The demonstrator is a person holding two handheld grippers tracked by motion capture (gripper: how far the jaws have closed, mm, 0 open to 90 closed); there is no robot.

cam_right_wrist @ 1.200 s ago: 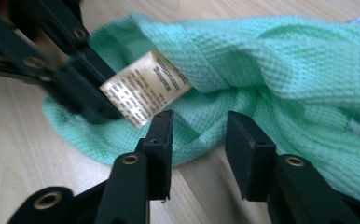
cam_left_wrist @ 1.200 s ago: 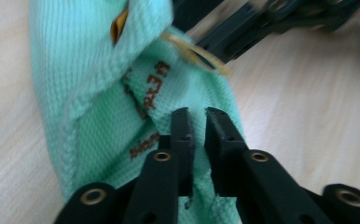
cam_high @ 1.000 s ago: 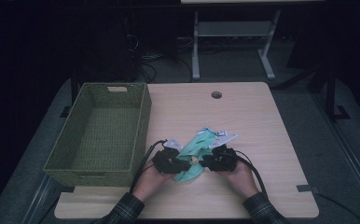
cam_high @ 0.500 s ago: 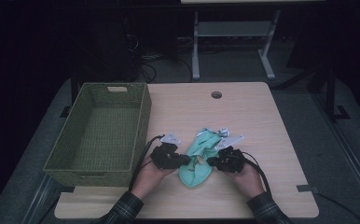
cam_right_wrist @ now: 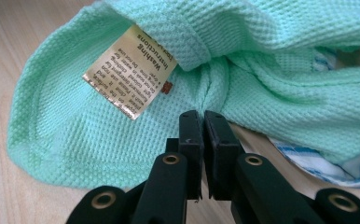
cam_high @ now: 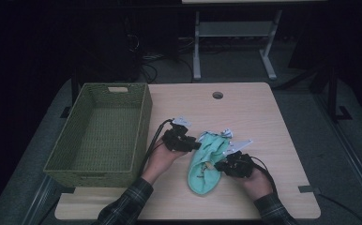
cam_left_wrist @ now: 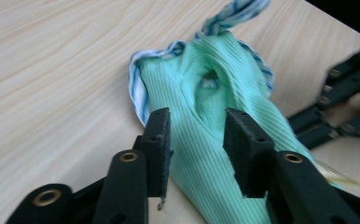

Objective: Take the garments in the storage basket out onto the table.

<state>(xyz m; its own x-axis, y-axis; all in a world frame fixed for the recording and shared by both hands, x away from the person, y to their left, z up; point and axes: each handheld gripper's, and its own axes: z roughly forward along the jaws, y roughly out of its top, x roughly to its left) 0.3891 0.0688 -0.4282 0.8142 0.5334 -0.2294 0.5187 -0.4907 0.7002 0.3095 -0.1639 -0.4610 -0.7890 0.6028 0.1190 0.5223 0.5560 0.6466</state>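
1. Pinching a bunched fold of the mint-green cloth [cam_right_wrist: 122, 135], your right gripper [cam_right_wrist: 202, 122] has its fingers pressed almost together on the fabric.
2. Your left gripper [cam_left_wrist: 194, 140] has just been opening its fingers; they now stand partly apart, with the cloth lying between them but neither pad pressing it.
3. You have the cloth on the table [cam_high: 263, 122], between your 2 hands, crumpled and stretched from upper right to lower left in the high view.
4. Its washing label [cam_right_wrist: 131, 70] faces up near your right fingers.
5. A blue-and-white striped cloth [cam_left_wrist: 138, 91] peeks out under its far edge.
6. The green basket [cam_high: 94, 136] sits on the table just left of your left hand [cam_high: 158, 159].
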